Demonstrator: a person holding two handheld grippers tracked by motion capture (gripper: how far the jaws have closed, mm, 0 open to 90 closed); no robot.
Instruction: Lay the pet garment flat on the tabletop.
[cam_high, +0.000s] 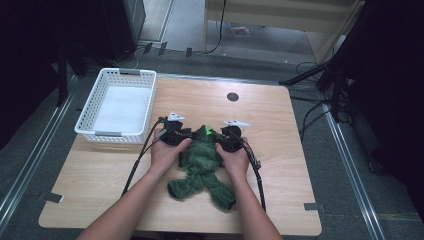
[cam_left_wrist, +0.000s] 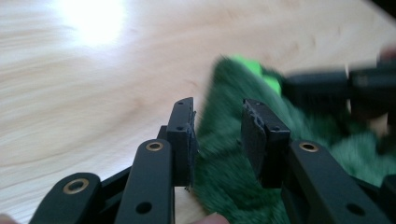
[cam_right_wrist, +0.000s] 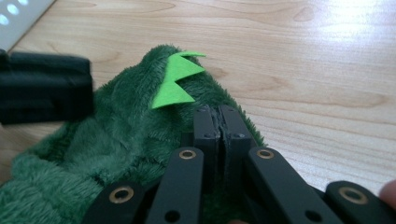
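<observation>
Fabric dominated the high view: a dark green plush garment with bright green felt spikes (cam_high: 202, 165) lay crumpled near the middle of the light wooden table (cam_high: 280, 165), its two limb-like ends trailing toward the person. The left tool (cam_high: 175, 134) and the right tool (cam_high: 231, 138) sat at the garment's far end, one on each side, each held in a hand. A white perforated plastic basket (cam_high: 90, 112) stood at the table's far left corner, well apart from the garment; it held nothing but its pale floor.

From the left gripper view, the left tool (cam_left_wrist: 217, 135) had its jaws spread, with the green plush (cam_left_wrist: 224, 172) lying between and beneath them but not pinched. The picture was blurred, so whether the pads touched the pile could not be told.

From the right gripper view, the right tool (cam_right_wrist: 218, 126) had its jaws pressed together at the garment's (cam_right_wrist: 116, 140) edge, just beside the zigzag felt spikes (cam_right_wrist: 176, 81), and seemed to pinch a fold of plush. The other tool showed as a dark blur at the left.

By its look, the garment would handle as light, soft and limp, sagging wherever it was unsupported. It should not slip easily, the pile giving grip. Pinching a thick fold or hem near the edge would likely hold best, away from the thin felt spikes, which could crease or tear.
</observation>
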